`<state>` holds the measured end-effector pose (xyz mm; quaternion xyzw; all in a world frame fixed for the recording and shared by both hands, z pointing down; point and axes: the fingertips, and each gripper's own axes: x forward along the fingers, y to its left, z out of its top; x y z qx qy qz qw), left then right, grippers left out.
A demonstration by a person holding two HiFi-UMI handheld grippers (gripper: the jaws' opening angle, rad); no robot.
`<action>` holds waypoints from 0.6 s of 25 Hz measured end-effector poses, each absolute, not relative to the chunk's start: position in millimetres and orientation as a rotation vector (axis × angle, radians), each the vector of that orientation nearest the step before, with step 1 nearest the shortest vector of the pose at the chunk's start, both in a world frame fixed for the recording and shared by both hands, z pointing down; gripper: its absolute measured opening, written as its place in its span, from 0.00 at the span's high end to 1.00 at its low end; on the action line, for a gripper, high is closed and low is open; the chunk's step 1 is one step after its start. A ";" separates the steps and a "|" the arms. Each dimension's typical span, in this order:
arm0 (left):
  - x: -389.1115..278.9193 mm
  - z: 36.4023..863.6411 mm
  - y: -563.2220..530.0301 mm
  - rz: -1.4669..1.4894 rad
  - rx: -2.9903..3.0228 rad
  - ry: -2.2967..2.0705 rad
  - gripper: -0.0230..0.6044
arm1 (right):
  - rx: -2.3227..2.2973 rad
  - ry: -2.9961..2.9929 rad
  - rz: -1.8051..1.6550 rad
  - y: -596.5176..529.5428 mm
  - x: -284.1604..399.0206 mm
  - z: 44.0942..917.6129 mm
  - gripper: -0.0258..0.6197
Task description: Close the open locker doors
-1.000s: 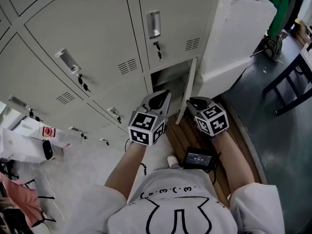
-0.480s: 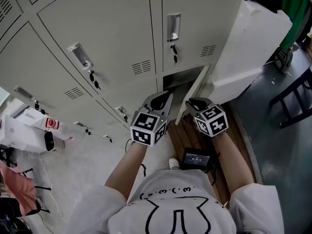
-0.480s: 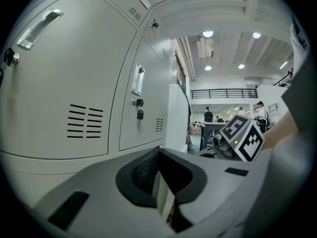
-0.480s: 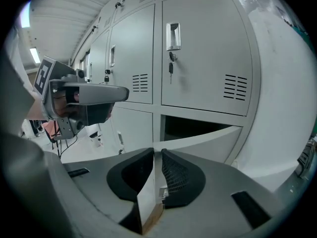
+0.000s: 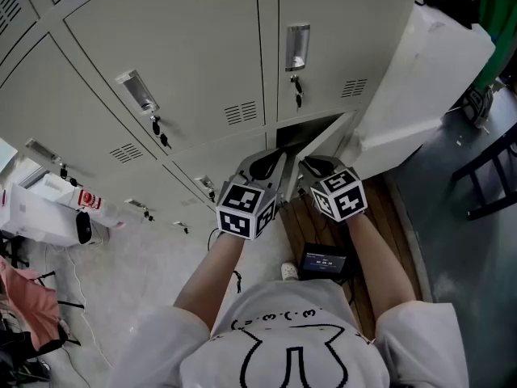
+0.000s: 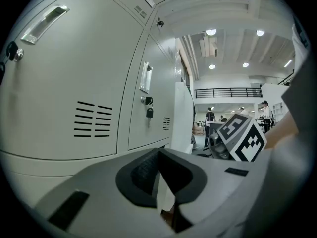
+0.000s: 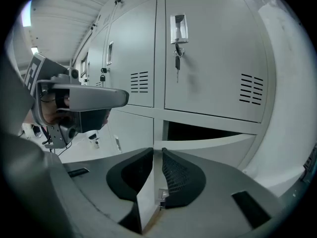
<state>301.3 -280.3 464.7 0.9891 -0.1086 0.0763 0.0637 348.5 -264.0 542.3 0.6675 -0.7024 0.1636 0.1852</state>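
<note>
Head view showed the one open door on the bottom row, right column of the lockers. It was left only slightly ajar, with a dark slit of the compartment behind it. The right gripper was held right at the door's outer face, though actual contact couldn't be confirmed. Its jaws were a little apart, had just been opening, and nothing was caught between them. The left gripper was parked just to the left, near the door's free edge, with its tips together on nothing.

What could've gone wrong, probably:
- The door could be bounced back off the lockers if shoved too hard, or left unlatched if the push was stopped early.
- The left gripper's tips looked near enough to the slit to get pinched.
- The right gripper could be slid off the smooth door face.

Compared with a second earlier, the door had been swung a good bit further shut and the slit narrowed. The right gripper had been brought left, close beside the left one.
</note>
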 end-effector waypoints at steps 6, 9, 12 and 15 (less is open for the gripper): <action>304.8 467.6 -294.3 0.251 2.992 -0.355 0.93 | 1.839 -1.955 0.425 -290.5 350.8 545.1 0.84; 307.1 472.1 -305.9 0.267 2.972 -0.388 0.93 | 1.872 -1.871 0.421 -301.6 366.4 550.9 0.93; 309.4 478.8 -315.7 0.288 2.943 -0.418 0.93 | 1.858 -1.887 0.445 -311.0 370.1 554.6 0.93; 311.5 482.3 -323.4 0.294 2.918 -0.440 0.93 | 1.828 -1.903 0.428 -322.3 366.6 552.5 0.93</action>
